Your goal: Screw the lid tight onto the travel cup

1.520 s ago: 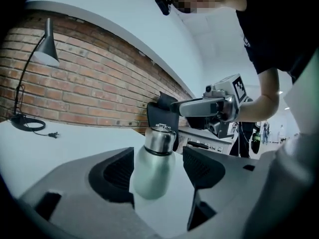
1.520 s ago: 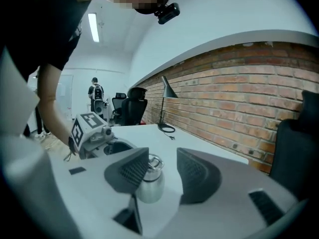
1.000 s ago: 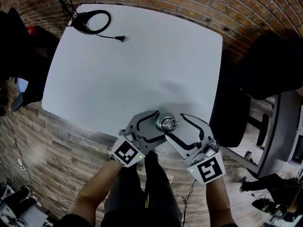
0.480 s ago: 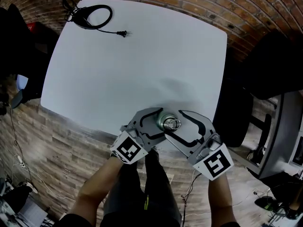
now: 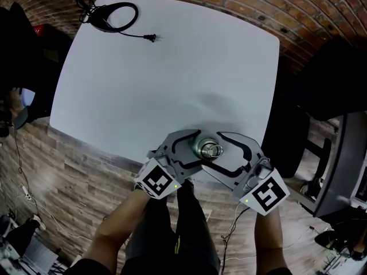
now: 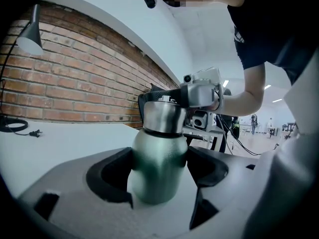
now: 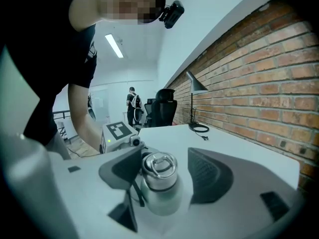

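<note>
A steel travel cup [image 5: 207, 149] stands at the near edge of the white table [image 5: 172, 67]. My left gripper [image 5: 198, 150] comes in from the left and is shut on the cup's green-grey body [image 6: 158, 163], with both pads against it. The right gripper [image 5: 214, 151] reaches in from the right at lid height. In the right gripper view the silver lid [image 7: 159, 166] with its ring handle lies against one jaw of the right gripper [image 7: 167, 173], and a gap shows at the other jaw. The lid sits on the cup's mouth.
A coiled black cable [image 5: 117, 17] and its plug [image 5: 151, 37] lie at the table's far left corner, beside a lamp base. A black office chair [image 5: 287, 136] stands off the table's right edge. A brick wall runs behind the table.
The right gripper has swung to the right around the lid, its marker cube moving right and slightly up. The left gripper keeps its hold on the cup.
</note>
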`<state>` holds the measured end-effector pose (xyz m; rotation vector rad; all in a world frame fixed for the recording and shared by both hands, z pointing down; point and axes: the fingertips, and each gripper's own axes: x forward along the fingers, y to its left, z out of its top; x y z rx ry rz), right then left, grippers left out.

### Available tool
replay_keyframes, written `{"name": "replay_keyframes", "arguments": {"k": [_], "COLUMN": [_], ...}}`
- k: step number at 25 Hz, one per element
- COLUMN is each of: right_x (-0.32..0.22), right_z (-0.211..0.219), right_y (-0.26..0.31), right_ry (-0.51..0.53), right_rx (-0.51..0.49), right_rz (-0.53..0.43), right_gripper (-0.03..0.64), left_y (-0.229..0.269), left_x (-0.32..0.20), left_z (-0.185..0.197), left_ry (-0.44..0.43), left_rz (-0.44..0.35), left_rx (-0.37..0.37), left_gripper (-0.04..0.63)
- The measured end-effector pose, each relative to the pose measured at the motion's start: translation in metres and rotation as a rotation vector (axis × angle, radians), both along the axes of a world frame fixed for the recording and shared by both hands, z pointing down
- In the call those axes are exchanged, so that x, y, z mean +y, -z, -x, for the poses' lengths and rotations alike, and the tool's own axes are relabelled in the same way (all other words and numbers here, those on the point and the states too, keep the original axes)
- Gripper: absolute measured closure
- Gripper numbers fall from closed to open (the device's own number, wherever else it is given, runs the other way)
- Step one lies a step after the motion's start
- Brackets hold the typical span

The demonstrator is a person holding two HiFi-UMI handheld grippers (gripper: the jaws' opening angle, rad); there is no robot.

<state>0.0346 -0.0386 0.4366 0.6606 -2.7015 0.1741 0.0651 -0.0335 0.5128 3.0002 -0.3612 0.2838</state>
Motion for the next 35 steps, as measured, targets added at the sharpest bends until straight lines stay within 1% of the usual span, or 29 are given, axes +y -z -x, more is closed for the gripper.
{"name": "replay_keyframes", "arguments": {"k": [3, 5, 7, 10, 12, 15, 17, 20, 23, 25, 28, 35], "right_x": [0.001, 0.0, -0.003, -0.006, -0.008, -0.006, -0.005, -0.006, -0.009, -0.01, -0.01, -0.011], "right_z": [0.003, 0.003, 0.002, 0.0, -0.001, 0.0, 0.002, -0.002, -0.008, -0.01, -0.01, -0.01], "right_y": [-0.007, -0.01, -0.009, -0.006, -0.003, -0.004, -0.004, -0.001, 0.001, 0.0, -0.001, 0.0], "right_ry": [0.005, -0.008, -0.038, -0.102, -0.176, -0.297, -0.386, -0.554, -0.727, -0.796, -0.814, -0.805], "right_rx": [-0.012, -0.003, -0.014, -0.041, -0.041, -0.001, 0.008, -0.025, -0.056, -0.056, -0.055, -0.065], "right_rz": [0.045, 0.04, 0.045, 0.028, -0.011, -0.071, -0.109, -0.147, -0.162, -0.164, -0.164, -0.165], "right_gripper": [0.341, 0.345, 0.364, 0.365, 0.365, 0.365, 0.365, 0.365, 0.365, 0.365, 0.365, 0.365], "left_y": [-0.003, -0.003, -0.002, 0.003, 0.005, -0.002, -0.005, -0.007, -0.003, -0.002, 0.002, 0.005], "left_x": [0.001, 0.001, -0.001, -0.004, -0.004, 0.0, 0.002, 0.004, 0.001, -0.001, -0.003, -0.005], "left_z": [0.0, 0.0, 0.0, -0.002, -0.003, 0.0, 0.002, 0.001, -0.001, 0.0, -0.001, -0.001], "left_ry": [-0.01, -0.008, -0.005, 0.017, 0.032, 0.046, 0.051, 0.064, 0.088, 0.101, 0.098, 0.114], "left_rz": [-0.004, 0.005, 0.0, 0.003, 0.006, 0.023, 0.023, 0.022, 0.016, 0.012, -0.006, 0.009], "left_rx": [-0.002, 0.008, 0.005, 0.016, 0.018, -0.005, -0.008, -0.009, -0.005, 0.001, 0.007, 0.023], "left_gripper": [0.245, 0.245, 0.244, 0.244, 0.244, 0.244, 0.244, 0.244, 0.244, 0.244, 0.244, 0.244]}}
